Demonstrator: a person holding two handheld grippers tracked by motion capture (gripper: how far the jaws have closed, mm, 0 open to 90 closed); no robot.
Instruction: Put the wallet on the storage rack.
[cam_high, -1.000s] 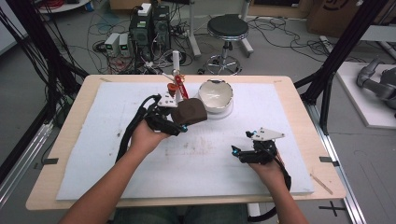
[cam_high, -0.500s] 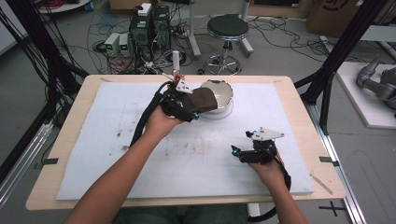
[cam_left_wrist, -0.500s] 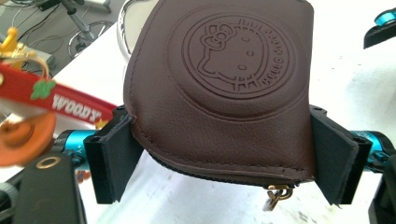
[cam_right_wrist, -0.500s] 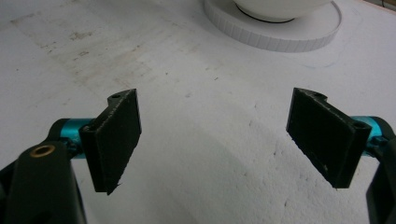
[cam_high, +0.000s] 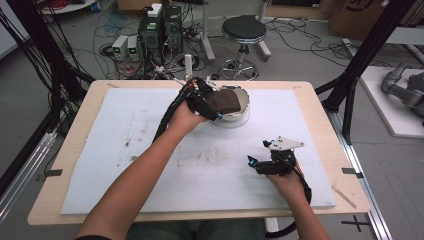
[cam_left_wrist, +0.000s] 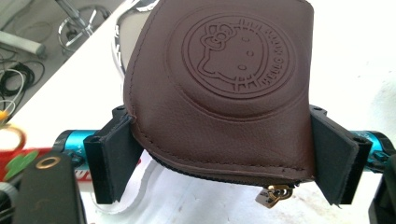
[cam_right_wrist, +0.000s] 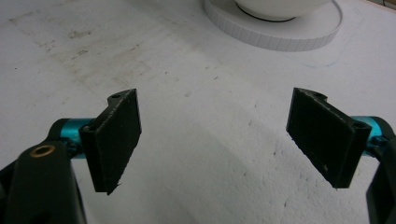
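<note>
A brown leather zip pouch (cam_left_wrist: 219, 88) with an embossed cat emblem sits between the jaws of my left gripper (cam_left_wrist: 219, 158), which is shut on it. In the high view the left gripper (cam_high: 212, 102) holds the pouch (cam_high: 225, 100) over the white bowl (cam_high: 242, 100) that stands on a white round base (cam_high: 235, 121) at the back middle of the table. My right gripper (cam_high: 260, 164) rests low near the table's front right, open, with nothing between its jaws; in the right gripper view (cam_right_wrist: 215, 140) the bowl's base (cam_right_wrist: 280, 35) lies ahead.
A white foam sheet (cam_high: 125, 150) covers the wooden table (cam_high: 75, 135). A small upright white tube and red items (cam_high: 187, 67) stand at the back edge beside the bowl. Beyond the table are a stool (cam_high: 243, 30), computers and cables on the floor.
My left gripper has carried the brown pouch away from me and to the right, from the table's middle to above the white bowl. The right gripper has stayed in place, open.
</note>
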